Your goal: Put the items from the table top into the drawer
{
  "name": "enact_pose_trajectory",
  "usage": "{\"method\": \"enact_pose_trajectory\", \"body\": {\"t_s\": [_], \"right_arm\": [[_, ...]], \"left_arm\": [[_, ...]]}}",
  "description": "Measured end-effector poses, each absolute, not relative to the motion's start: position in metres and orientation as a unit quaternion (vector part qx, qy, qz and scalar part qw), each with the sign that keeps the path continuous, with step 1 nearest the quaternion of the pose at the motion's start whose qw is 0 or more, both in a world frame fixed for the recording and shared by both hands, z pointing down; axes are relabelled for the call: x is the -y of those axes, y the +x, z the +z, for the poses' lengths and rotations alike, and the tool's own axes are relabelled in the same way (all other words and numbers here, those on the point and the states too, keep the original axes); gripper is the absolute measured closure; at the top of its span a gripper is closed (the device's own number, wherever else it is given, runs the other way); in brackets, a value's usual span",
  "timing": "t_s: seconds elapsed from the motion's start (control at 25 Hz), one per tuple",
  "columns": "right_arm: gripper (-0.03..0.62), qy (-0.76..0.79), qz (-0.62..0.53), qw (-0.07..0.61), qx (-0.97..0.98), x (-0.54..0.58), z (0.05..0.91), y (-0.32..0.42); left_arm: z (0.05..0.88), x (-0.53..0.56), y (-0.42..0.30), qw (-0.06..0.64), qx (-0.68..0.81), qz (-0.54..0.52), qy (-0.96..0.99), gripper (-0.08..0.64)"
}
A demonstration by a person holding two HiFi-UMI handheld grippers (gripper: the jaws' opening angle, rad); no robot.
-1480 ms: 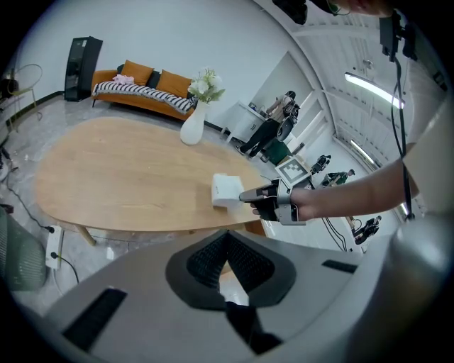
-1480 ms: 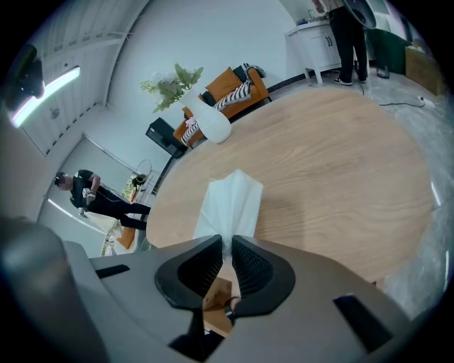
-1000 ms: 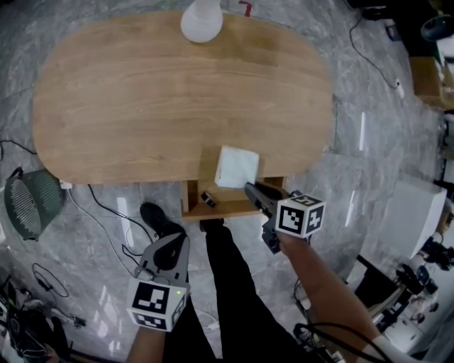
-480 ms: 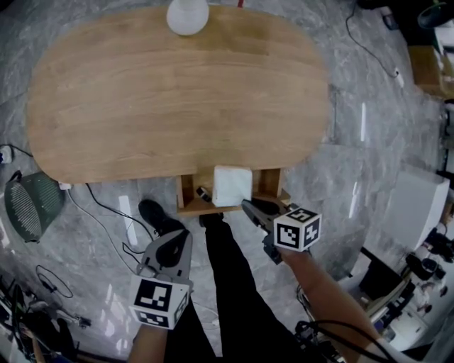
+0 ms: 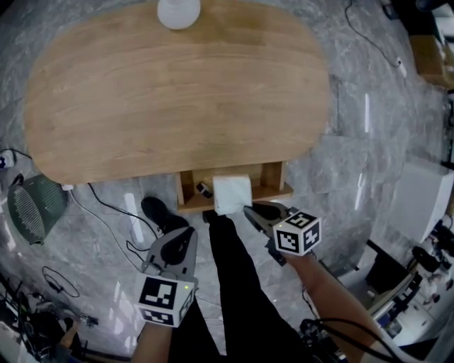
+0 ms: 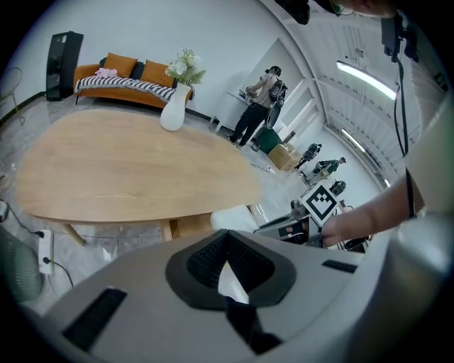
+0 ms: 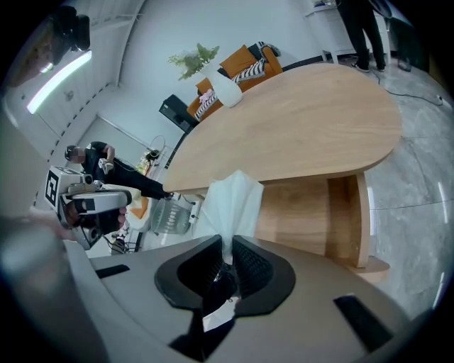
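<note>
At the near edge of the table [image 5: 177, 92], our right gripper [image 5: 247, 210] pinches a limp white cloth [image 5: 232, 193] by one edge, jaws closed on a thin fold, the rest of it hanging over the open drawer [image 5: 269, 191] that juts out beneath the tabletop; our left gripper [image 5: 182, 234] hangs low beside our leg [image 5: 234, 269], jaws pressed together on nothing. The trouble we foresee lies in the drop: from the head view the cloth's lower edge looks to sit at the drawer's front wall, so letting go here could leave it draped over that wall, to slide to the floor or catch when the drawer is pushed in. The grip is slight, and a jolt might let the fold slip out before we are far enough in. Reaching deeper brings its own hazard, since the tabletop overhangs the drawer and the gripper could knock its edge. A small dark item [image 5: 205, 189] lies at the drawer's left, just beside the cloth, and could be buried under it. A white vase [image 5: 178, 10] stands at the table's far edge, well apart from all this
</note>
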State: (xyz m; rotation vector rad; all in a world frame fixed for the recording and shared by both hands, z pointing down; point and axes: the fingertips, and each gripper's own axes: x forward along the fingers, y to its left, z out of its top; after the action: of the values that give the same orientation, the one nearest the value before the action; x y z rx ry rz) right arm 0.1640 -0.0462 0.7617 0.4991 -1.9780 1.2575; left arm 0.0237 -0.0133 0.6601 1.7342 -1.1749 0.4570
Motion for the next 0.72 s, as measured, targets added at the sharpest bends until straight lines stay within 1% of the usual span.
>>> {"method": "enact_pose_trajectory", "body": {"t_s": [0.4,0.72], "right_arm": [[0.528,0.218,0.479,0.397,0.752,0.061,0.796,0.181],[0.525,0.223,0.473,0.427,0.738,0.066,0.82,0.178]], "left_arm": [[0.666,0.016,0.028,0.492,0.474,0.193,0.704,0.559],[0.674,0.024,0.024,0.493,0.482,0.189,0.699,0.558]]}}
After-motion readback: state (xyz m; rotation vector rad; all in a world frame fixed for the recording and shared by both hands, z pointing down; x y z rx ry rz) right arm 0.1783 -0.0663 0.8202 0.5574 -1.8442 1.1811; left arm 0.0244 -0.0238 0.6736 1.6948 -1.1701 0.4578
